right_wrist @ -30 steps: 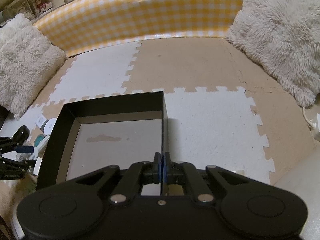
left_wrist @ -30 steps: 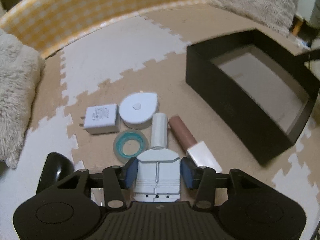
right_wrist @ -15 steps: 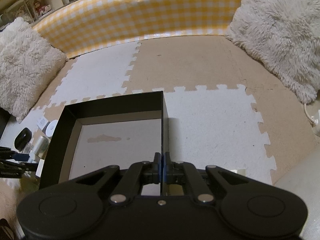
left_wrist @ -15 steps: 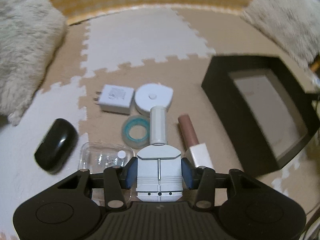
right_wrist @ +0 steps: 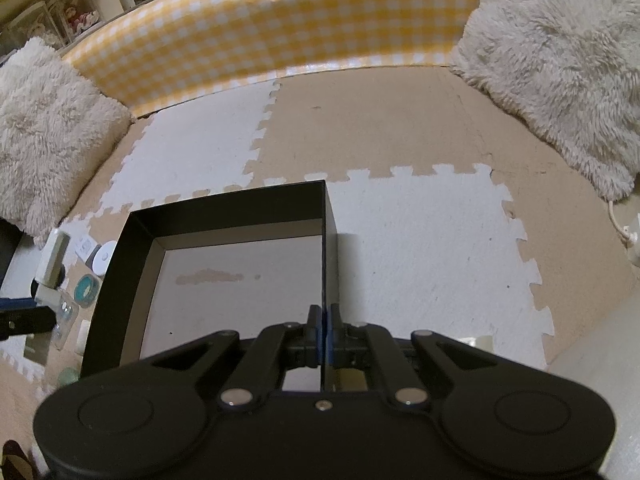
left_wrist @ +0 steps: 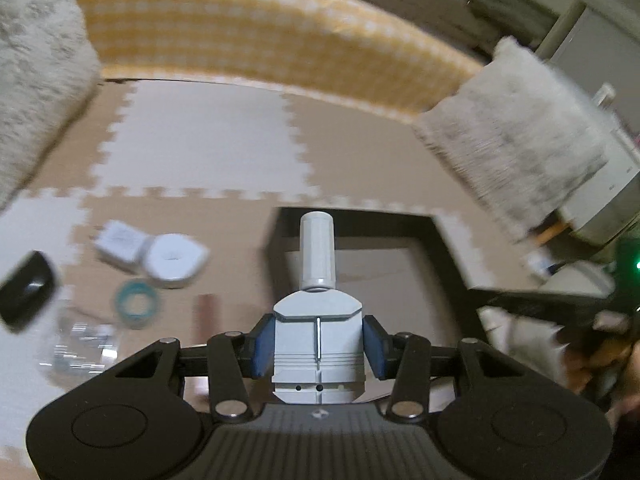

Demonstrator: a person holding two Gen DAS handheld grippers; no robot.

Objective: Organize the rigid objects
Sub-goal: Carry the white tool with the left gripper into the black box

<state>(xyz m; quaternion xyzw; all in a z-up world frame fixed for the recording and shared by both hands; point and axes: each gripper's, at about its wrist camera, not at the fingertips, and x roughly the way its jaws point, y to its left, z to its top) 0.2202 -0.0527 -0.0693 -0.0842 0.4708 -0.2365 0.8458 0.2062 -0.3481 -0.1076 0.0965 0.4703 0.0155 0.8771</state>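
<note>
My left gripper (left_wrist: pixel 319 346) is shut on a pale grey tool (left_wrist: pixel 318 256) with a round handle, held in the air in front of the black box (left_wrist: pixel 450 250). The tool (right_wrist: pixel 52 256) also shows at the left edge of the right wrist view. On the mat to the left lie a white charger (left_wrist: pixel 118 242), a white round device (left_wrist: pixel 176 256), a teal tape ring (left_wrist: pixel 136 304), a brown tube (left_wrist: pixel 206 316), a black mouse (left_wrist: pixel 26 290) and a clear case (left_wrist: pixel 80 344). My right gripper (right_wrist: pixel 322 332) is shut on the right wall of the black box (right_wrist: pixel 120 280), which holds nothing.
Beige and white foam mats (right_wrist: pixel 420 248) cover the floor. A yellow checked bumper (right_wrist: pixel 280 28) runs along the back. Fluffy cushions sit at the left (right_wrist: pixel 44 128) and right (right_wrist: pixel 560 60). A person's hand (left_wrist: pixel 600 360) shows at the right edge.
My left gripper has risen with the grey tool, rolled, and swung right toward the box; the items on the mat now lie lower left. The right gripper has stayed put.
</note>
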